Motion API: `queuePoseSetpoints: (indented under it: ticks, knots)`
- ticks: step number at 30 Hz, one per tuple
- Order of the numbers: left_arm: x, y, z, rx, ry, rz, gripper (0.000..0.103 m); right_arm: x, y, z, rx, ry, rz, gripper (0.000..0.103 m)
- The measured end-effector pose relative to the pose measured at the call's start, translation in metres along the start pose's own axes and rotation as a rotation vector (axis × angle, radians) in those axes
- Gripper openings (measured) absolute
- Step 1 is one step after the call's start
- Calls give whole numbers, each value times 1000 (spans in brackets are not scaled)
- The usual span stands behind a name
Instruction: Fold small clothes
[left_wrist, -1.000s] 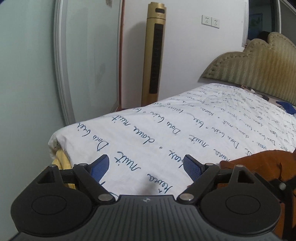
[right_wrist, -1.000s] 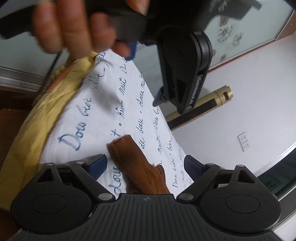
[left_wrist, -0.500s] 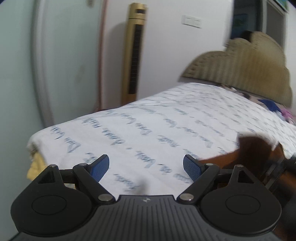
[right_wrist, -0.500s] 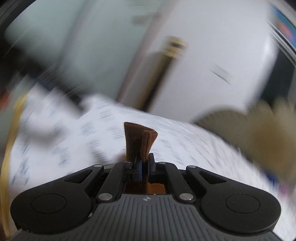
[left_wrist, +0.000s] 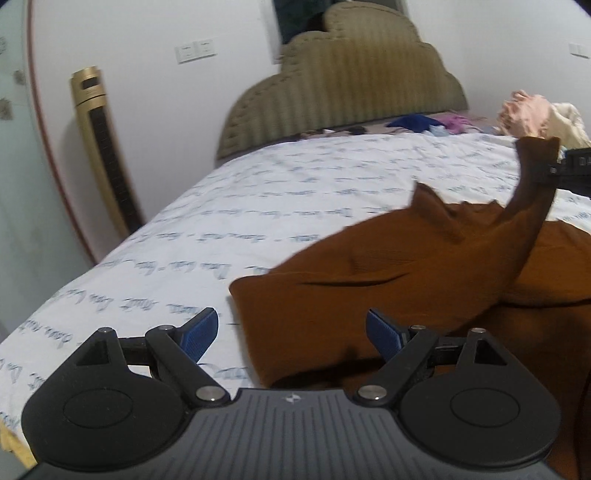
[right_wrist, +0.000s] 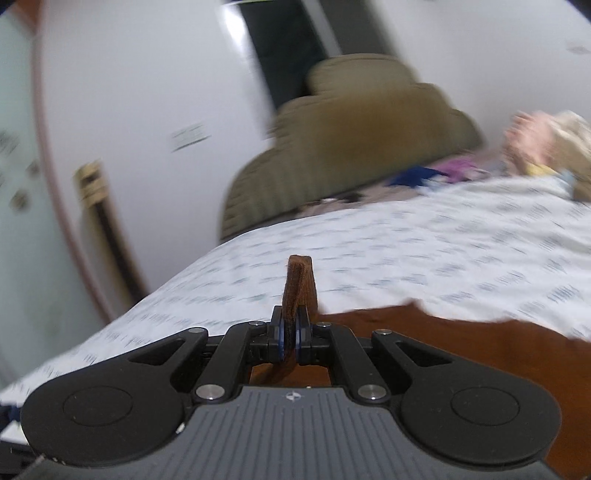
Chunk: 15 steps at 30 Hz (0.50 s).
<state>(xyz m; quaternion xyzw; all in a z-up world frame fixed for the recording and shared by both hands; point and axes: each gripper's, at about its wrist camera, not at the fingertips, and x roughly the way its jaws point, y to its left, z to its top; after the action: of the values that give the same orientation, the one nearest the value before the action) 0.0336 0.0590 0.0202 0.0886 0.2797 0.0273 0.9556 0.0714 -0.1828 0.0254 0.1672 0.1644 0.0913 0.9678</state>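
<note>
Our right gripper (right_wrist: 290, 341) pinches a strip of the rust-brown knit garment (left_wrist: 406, 266), lifted off the script-printed white bedsheet (left_wrist: 295, 192). Left gripper (left_wrist: 291, 332) gapes, empty, near its edge. Thin pinch may slip, dropping the fold.

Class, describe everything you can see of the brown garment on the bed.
The brown garment is soft, plain, rust-coloured cloth, rumpled, lying on the printed white sheet. One narrow end is lifted off the bed, pinched between the closed jaws of the right gripper, its tip poking above them. The left gripper hangs open over its near edge.
</note>
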Motion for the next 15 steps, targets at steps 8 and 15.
queuePoseSetpoints:
  ticks: [8, 15]
  knots:
    - [8, -18, -1, 18, 13, -36, 88, -29, -74, -23, 167, -25, -140, 6]
    - [16, -29, -4, 29, 37, -46, 88, -44, -106, -36, 237, 14, -172, 7]
